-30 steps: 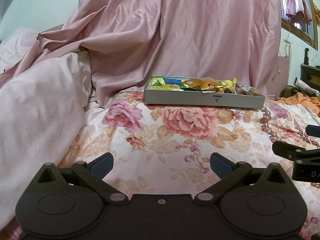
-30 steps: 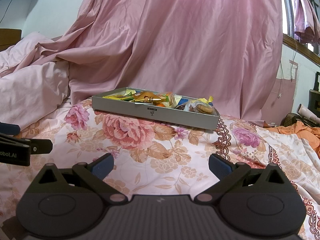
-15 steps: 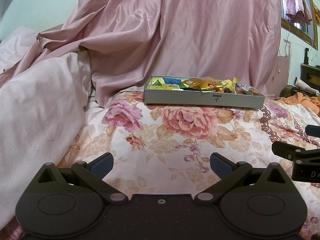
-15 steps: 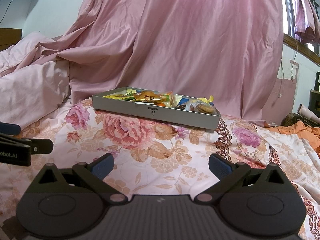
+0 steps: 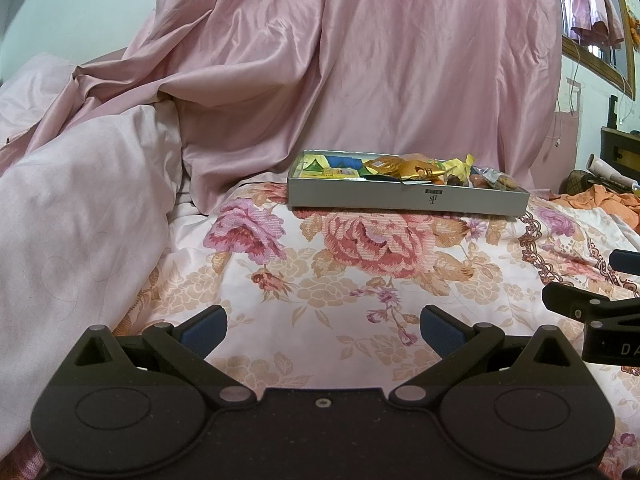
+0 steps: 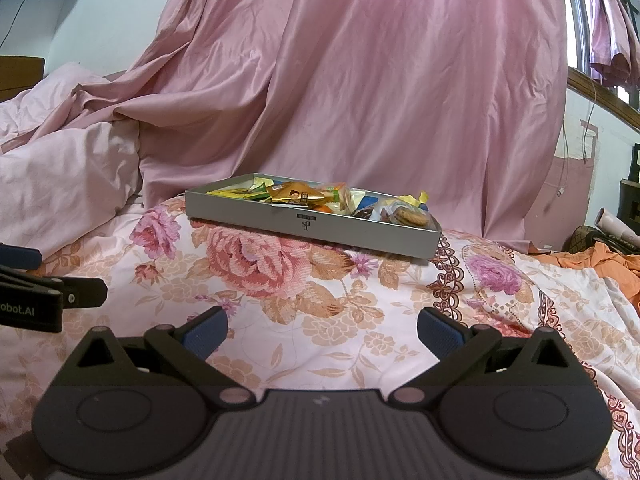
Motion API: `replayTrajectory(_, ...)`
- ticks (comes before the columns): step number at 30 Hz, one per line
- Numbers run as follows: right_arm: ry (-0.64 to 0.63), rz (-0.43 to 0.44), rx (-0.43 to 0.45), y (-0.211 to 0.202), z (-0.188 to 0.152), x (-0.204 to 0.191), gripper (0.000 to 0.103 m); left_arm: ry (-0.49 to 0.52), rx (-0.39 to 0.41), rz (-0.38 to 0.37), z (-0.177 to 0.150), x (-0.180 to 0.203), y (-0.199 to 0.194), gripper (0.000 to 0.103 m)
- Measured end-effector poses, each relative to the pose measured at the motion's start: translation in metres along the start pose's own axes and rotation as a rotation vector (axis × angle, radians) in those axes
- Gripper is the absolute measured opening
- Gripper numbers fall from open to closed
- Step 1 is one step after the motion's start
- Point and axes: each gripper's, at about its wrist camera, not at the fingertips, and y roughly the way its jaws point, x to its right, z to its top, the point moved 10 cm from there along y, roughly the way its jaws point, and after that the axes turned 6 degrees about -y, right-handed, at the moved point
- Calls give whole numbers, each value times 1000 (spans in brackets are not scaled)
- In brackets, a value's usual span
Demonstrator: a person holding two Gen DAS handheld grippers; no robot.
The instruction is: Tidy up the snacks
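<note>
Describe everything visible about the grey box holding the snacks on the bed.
The shallow rectangular grey box, cardboard by its look, lies open and flat on the floral bedspread in front of the draped pink cloth. A small dark logo marks its long front wall. Wrapped snacks fill it: yellow and golden packets and a clear bag of brown biscuits at its right end. Neither gripper touches it.

We see the grey tray's [image 6: 360, 234] near wall hiding the lower parts of the snack packets [image 6: 294, 196], and the frame edge cuts off the right gripper [image 5: 596, 312].
</note>
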Motion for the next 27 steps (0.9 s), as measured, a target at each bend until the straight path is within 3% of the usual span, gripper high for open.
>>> replayTrajectory(15, 0, 0, 0, 0, 0, 0, 103, -5, -8, 1, -1, 0, 0, 102)
replayTrajectory(27, -2, -1, 0, 1, 0, -1, 103, -68, -101, 23, -15, -4, 10, 102)
